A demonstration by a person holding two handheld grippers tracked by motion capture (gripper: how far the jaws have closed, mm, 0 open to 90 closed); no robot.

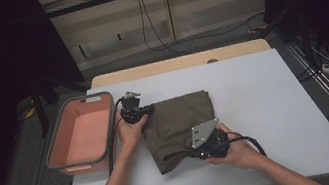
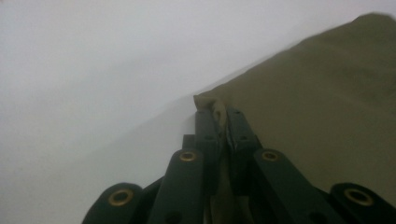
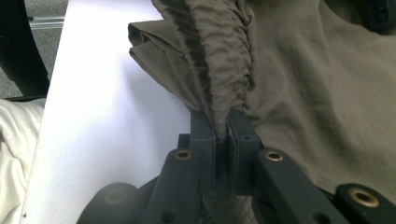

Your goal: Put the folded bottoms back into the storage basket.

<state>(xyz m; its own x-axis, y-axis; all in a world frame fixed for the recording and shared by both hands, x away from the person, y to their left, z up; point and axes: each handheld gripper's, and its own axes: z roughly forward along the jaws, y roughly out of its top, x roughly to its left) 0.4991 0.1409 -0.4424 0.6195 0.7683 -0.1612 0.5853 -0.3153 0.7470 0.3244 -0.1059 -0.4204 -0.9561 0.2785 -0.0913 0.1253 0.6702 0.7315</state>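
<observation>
While it lies folded mid-table just right of the pink bin (image 1: pixel 81 137), the olive garment (image 1: pixel 182 120) is pinched at its left edge by the left gripper (image 1: pixel 148 111) and at its gathered near edge by the right gripper (image 1: pixel 190 153), both clamped tight.

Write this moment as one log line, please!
left gripper: shut on olive garment | right gripper: shut on waistband | pink basin: empty
</observation>
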